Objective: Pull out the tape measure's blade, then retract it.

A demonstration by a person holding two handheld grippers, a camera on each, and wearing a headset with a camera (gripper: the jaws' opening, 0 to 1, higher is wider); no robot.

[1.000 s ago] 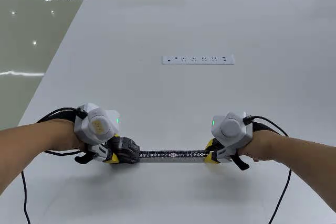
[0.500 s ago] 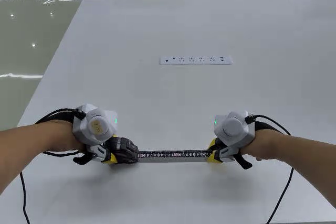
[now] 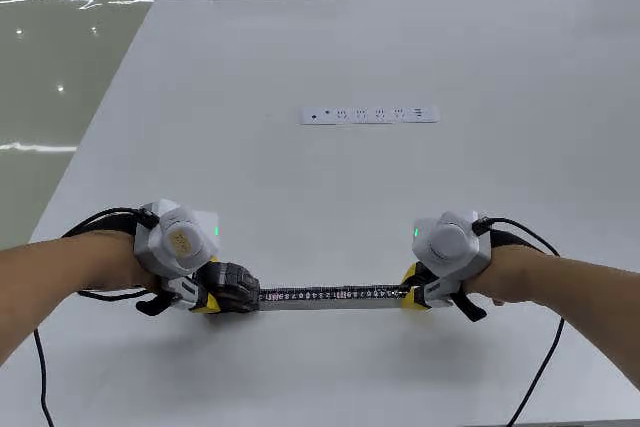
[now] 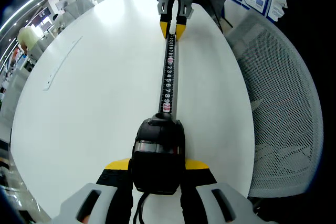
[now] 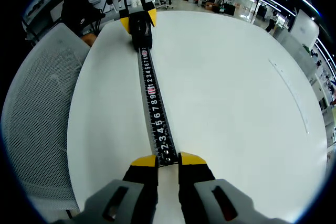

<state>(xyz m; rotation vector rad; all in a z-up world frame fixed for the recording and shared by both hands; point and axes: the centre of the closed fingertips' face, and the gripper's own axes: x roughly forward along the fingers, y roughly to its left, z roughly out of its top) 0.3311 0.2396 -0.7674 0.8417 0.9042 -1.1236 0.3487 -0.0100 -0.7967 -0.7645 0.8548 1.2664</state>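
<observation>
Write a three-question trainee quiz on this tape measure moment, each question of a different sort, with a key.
1. True or false: the left gripper is shut on the tape measure case.
2. Pick one. The free end of the blade is: A, gripped by the right gripper; B, lying loose on the table; C, resting on the power strip.
3. Fill in: with the blade drawn out between the two grippers, the step left is to ___ it.
Key: 1 true; 2 A; 3 retract.

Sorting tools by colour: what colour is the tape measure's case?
The case is black; the left gripper view shows it best.
</observation>
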